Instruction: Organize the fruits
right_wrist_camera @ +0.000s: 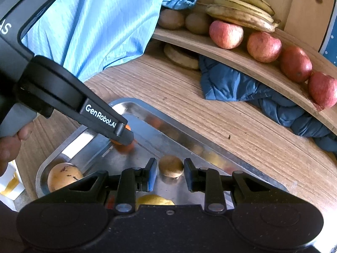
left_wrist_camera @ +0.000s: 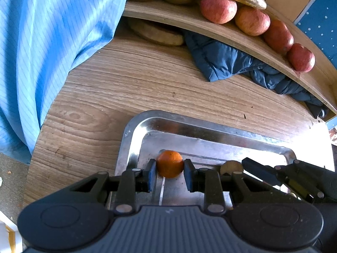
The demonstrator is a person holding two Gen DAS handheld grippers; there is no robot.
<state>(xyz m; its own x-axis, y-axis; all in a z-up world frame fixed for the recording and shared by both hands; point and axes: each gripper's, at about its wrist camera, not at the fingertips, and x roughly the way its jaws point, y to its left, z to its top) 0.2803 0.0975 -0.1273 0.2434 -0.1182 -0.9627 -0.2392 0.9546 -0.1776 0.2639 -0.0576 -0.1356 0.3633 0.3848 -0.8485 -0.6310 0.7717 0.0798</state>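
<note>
Left gripper (left_wrist_camera: pixel 170 171) brackets the orange (left_wrist_camera: pixel 170 164) on the tray (left_wrist_camera: pixel 134 139), dead ahead at twelve o'clock, fingers parted, while the right gripper (right_wrist_camera: pixel 170 174), likewise parted, straddles the brown kiwi (right_wrist_camera: pixel 170 166).

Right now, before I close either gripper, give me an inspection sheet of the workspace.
Surface: wood-grain table, with a metal tray on it.
Job's things: orange and brown kiwi in the tray, plus a tan round fruit and a yellow fruit. Apples, bananas and more kiwis sit on the wooden shelf.
Clutter: dark blue jacket and a flat tan object under the shelf.
Grippers: left gripper open, straddling the orange; right gripper open, straddling the kiwi.
Cables: nothing seen.
Surroundings: operator's light blue coat at the table's left.
</note>
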